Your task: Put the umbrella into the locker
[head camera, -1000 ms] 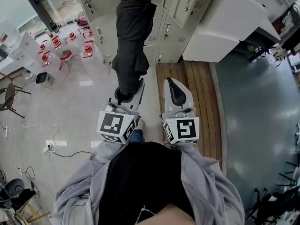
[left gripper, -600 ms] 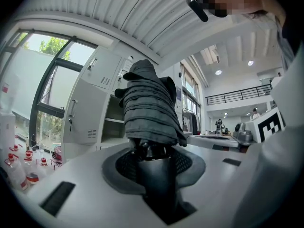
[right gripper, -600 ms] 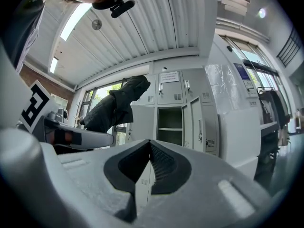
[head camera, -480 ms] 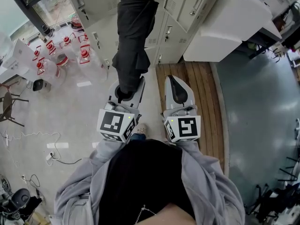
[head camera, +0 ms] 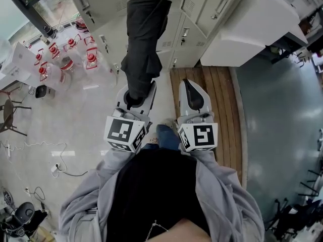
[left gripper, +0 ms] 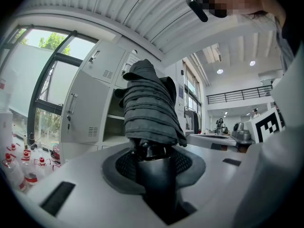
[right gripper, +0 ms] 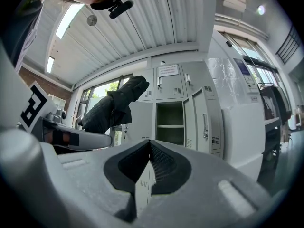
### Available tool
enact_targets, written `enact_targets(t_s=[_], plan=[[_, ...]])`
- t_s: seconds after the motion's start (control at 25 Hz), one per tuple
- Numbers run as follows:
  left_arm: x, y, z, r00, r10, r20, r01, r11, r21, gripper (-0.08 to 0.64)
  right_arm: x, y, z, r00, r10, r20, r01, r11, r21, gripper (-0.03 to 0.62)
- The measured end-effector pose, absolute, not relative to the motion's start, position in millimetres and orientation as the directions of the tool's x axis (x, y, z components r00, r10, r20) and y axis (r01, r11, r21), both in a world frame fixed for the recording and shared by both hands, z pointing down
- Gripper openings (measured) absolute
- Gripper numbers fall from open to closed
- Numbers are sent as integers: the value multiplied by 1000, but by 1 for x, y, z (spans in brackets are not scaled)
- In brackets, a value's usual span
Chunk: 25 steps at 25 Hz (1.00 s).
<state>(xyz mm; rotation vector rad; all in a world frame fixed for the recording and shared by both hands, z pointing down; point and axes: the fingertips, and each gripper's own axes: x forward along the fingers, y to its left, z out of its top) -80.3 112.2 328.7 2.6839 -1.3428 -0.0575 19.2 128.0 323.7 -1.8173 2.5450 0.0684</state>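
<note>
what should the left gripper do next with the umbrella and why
Probably bring the umbrella forward toward the open locker without loosening the grip. The left gripper is shut on the handle end, with the folded canopy pointing at the lockers. The open compartment lies ahead, apart from the umbrella's tip, so it seems too early to let go.

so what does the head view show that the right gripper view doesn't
Only the head view: the wooden floor strip, the red-capped bottles on the floor, and the person's grey sleeves.
Only the right gripper view: the inside of the open locker with its shelf, and the ribbed ceiling.
Both: the folded dark umbrella gripped by the left tongs, the shut, empty right tongs, and the bank of grey lockers.
</note>
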Motion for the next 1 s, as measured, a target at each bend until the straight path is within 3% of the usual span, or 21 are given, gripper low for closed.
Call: enact_targets(t_s=[1.0], plan=[[-48, -66, 329, 526, -850, 4, -842, -520, 143, 115, 39, -81, 312, -465, -881, -92, -885, 462, 53, 3]])
